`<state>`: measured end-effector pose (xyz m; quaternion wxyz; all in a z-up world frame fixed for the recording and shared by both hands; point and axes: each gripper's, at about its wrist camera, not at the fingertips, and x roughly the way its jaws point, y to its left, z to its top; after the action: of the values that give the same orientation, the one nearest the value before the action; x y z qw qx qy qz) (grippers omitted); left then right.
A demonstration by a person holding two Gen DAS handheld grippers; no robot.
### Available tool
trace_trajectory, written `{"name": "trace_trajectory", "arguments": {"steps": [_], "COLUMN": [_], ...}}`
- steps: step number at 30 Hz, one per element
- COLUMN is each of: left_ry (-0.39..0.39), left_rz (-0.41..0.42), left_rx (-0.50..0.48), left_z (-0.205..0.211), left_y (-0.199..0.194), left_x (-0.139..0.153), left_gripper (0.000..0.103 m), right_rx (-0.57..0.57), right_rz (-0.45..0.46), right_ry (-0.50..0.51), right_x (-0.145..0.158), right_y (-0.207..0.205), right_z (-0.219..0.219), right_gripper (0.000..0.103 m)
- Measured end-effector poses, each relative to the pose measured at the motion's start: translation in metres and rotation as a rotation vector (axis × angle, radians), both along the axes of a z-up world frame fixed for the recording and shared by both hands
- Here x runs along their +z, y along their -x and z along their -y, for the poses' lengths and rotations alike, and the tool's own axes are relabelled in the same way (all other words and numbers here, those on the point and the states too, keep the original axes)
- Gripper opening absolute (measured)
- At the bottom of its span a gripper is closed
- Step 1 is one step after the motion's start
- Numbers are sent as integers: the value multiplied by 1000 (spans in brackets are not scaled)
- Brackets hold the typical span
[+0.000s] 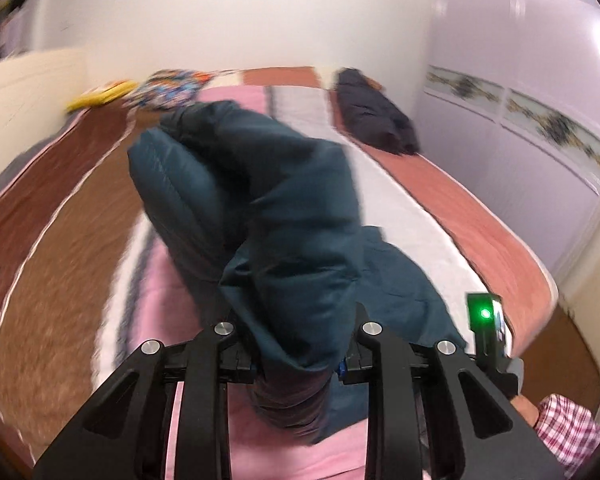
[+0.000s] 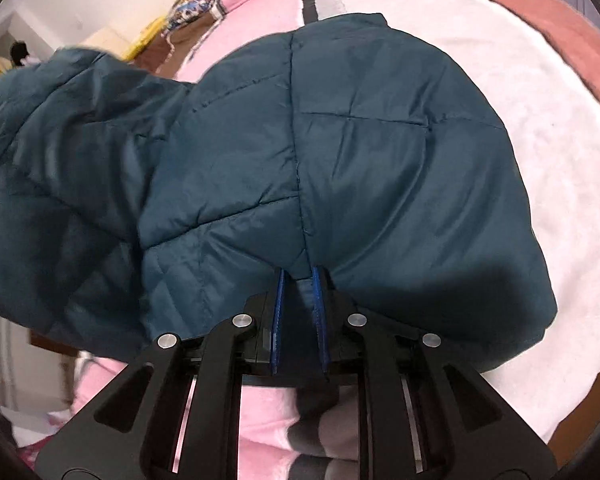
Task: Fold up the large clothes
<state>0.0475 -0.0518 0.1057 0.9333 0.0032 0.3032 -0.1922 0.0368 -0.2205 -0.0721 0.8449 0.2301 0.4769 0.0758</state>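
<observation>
black gripper arms fill the near edge of both views, each closed on part of one teal quilted puffer jacket (image 2: 340, 160). beyond them, largest of all, a bed (image 1: 440, 208) runs far across the room under a blanket striped pink, white, brown and rust. the jacket lies on the white and pink stripes, its body spread flat in the right wrist view. the right gripper (image 2: 300, 280) pinches its near hem at a seam between blue pads, likely to anchor that edge. the left gripper (image 1: 296, 340) clamps a bunched sleeve or side panel that rises puffed above the bed, apparently lifted to fold across the body. smaller, at the far right, lies a dark folded garment (image 1: 374, 114); at the far left, a multicoloured patterned cloth (image 1: 168, 88).
</observation>
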Motion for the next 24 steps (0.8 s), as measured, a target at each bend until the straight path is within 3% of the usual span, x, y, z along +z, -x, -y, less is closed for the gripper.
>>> {"name": "trace_trajectory", "arguments": {"steps": [3, 5, 8, 11, 18, 20, 24], "left_ry": [-49, -73, -105, -136, -204, -223, -201], "left_rz": [14, 5, -29, -81, -158, -178, -202], "left_rx": [-96, -160, -247, -325, -414, -441, -486], "left_z": [42, 71, 109, 143, 177, 182, 180], "left_y": [1, 1, -2, -7, -10, -9, -8], "left_x": [-2, -8, -26, -50, -102, -114, -113], "left_gripper": [26, 26, 26, 26, 27, 32, 66], "right_rx": [-52, -131, -203, -202, -212, -223, -257], "right_rz": [93, 128, 66, -11, -11, -7, 17], "right_ry": [-163, -175, -180, -239, -314, -318, -303], "right_x": [23, 33, 14, -12, -25, -24, -4], "right_y": [28, 47, 55, 49, 58, 64, 66], "right_z": [37, 70, 101, 107, 106, 110, 120], "right_gripper": [16, 16, 16, 16, 16, 16, 16]}}
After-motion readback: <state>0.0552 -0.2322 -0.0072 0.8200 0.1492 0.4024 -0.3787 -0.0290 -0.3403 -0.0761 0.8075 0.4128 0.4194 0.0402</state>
